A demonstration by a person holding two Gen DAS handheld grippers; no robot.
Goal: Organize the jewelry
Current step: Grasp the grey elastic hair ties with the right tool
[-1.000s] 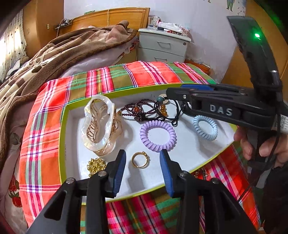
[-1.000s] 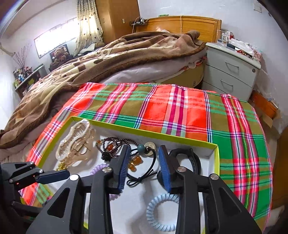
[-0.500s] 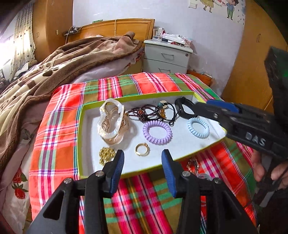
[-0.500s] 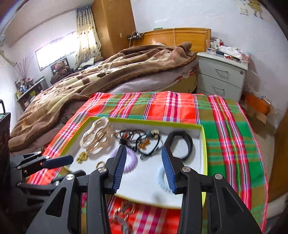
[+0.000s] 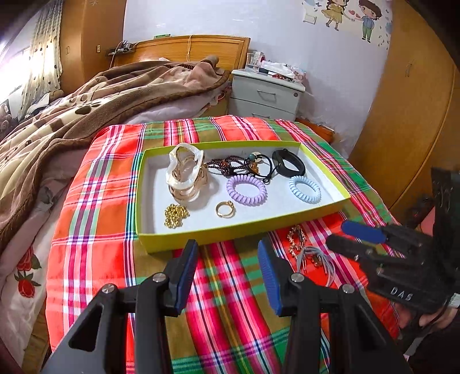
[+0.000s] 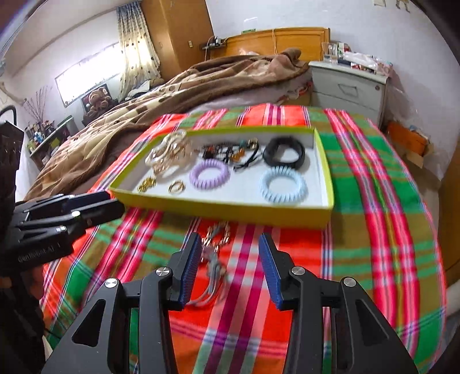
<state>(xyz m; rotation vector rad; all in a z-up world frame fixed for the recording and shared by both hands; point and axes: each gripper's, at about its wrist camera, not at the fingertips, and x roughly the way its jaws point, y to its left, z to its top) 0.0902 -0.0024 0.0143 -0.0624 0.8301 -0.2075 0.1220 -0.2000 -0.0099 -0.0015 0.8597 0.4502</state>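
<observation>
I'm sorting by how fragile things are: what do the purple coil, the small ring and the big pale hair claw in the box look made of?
Purple coil: looks like matte plastic, ribbed like a phone cord.
Small ring: shiny gold-coloured metal, plated or solid unclear.
Hair claw: glossy translucent plastic or resin, pearly.

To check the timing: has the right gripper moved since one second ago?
Yes. The right gripper has drawn back from over the tray to the cloth before it.

Cloth: plaid red/green/orange spread [image 5: 95, 207] over bed end.
Blanket: brown, paw print [image 5: 86, 109], rumpled behind.
Headboard: wood [image 5: 195, 49] at wall.
Nightstand: grey, 2 drawers [image 5: 266, 99], cluttered top.
Wall: cartoon sticker [image 5: 350, 14].
Curtain: spotted [image 6: 138, 57].
</observation>
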